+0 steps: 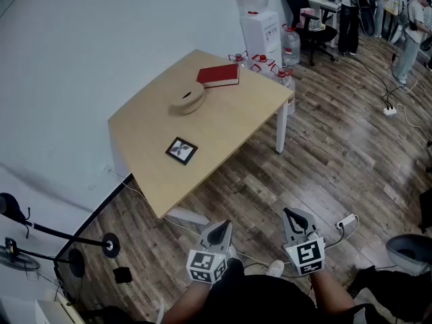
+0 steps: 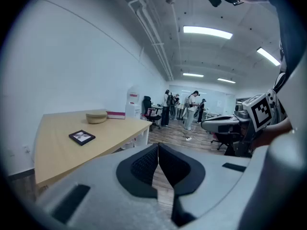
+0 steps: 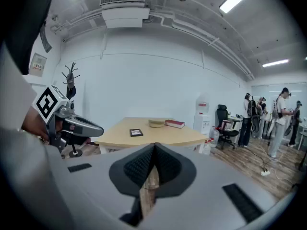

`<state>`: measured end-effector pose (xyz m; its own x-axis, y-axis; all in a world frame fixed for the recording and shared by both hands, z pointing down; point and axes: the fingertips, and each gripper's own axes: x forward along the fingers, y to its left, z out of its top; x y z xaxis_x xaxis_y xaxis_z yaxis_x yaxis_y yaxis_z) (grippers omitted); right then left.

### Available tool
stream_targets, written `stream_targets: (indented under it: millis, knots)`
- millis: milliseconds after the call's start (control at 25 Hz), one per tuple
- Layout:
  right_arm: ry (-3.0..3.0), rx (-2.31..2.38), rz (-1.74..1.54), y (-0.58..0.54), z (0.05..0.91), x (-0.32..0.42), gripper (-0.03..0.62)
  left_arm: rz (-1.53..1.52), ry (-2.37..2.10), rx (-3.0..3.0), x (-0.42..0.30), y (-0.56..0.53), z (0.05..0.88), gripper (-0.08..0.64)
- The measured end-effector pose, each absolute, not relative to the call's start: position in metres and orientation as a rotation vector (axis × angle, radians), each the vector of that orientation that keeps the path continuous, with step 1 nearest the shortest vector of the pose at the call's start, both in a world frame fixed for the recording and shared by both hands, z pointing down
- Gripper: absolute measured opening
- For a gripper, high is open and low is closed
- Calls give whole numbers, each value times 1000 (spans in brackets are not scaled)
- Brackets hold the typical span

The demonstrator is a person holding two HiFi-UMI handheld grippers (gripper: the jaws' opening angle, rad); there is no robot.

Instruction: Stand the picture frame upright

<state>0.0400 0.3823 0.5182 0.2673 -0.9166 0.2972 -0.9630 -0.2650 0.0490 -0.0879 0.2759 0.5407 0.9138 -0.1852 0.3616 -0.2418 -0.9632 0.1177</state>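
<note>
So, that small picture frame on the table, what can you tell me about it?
The picture frame is small and roughly square, with a dark, black-looking border around a pale photo too small to make out. It lies flat and face up, not standing, turned at an angle to the edges of the light wooden table. It rests on open tabletop towards the nearer end, and only the table touches it.

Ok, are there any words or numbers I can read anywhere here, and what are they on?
Nothing here can be read.
On the red book: plain cover, no print showing.
On the water dispenser: a red label, too blurred.
On the wall notice: too small.
In the picture frame: just a photo, no words.
On the cubes of the left gripper and right gripper: black-and-white square patterns, not letters.
</note>
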Motion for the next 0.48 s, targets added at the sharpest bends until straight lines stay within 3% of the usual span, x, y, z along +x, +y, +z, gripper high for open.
stream_targets:
  millis: [480]
  knots:
    - [-1885,2273,315,380,514,11,9,563,-444,2869,-137,287,548,5]
